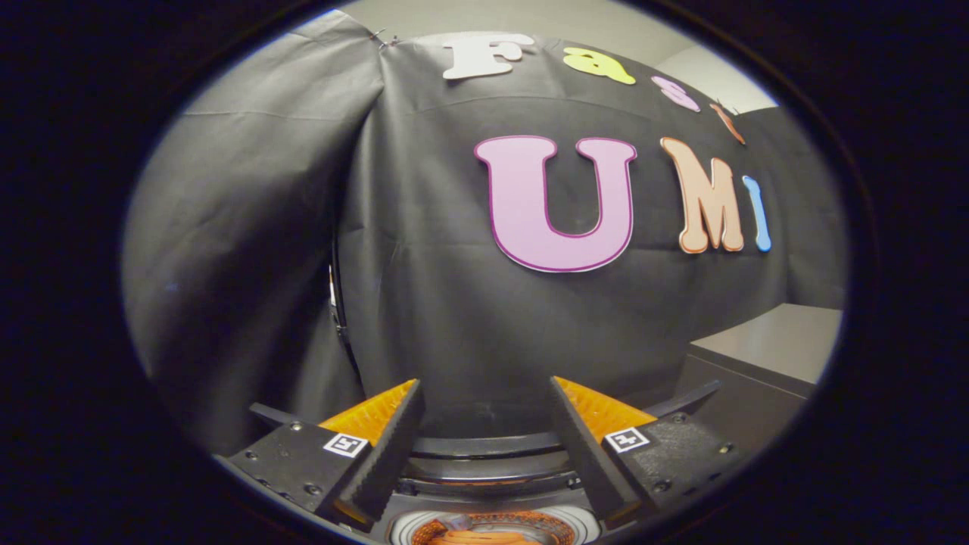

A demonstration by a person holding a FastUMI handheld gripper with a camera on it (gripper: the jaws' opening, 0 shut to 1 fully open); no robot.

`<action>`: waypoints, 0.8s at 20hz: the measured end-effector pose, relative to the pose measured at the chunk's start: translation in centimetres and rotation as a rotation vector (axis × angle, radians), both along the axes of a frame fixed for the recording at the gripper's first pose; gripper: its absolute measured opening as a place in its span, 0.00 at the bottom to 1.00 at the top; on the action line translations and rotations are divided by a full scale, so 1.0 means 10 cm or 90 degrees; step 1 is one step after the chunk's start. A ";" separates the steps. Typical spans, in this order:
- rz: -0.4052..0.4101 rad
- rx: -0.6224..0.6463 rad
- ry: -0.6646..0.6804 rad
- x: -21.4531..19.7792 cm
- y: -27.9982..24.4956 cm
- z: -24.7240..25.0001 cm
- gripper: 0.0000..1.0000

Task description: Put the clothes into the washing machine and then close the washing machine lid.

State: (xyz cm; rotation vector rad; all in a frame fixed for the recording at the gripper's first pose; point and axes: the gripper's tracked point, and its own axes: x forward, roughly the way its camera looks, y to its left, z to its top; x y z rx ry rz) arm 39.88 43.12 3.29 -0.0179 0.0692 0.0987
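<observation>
My gripper (484, 387) is open, and nothing sits between its orange-backed black fingers (390, 439). Low between the fingers is the round white mouth of the washing machine (412, 530), seen from above. Something orange (481, 538) lies inside it; it looks like the clothes, though little of it shows. Just beyond the mouth, a dark curved band (484, 446) spans the gap between the fingers. It seems to be the machine's lid standing open, but I cannot tell for sure. Neither finger touches it.
The booth's black cloth wall (454, 303) stands close ahead and wraps round to the left. To the right, a grey table top (780, 341) with a dark front edge sits beyond the right finger.
</observation>
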 end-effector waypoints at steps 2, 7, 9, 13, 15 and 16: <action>0.002 0.000 0.000 -0.03 -0.01 -0.01 0.98; 0.003 0.002 0.000 -0.06 0.00 -0.02 0.98; 0.002 0.001 -0.001 -0.07 0.00 -0.01 0.98; 0.004 0.004 -0.001 -0.09 0.00 -0.02 0.98; 0.004 -0.001 0.000 -0.10 0.00 -0.03 0.98; 0.005 0.002 -0.001 -0.10 0.01 -0.03 0.98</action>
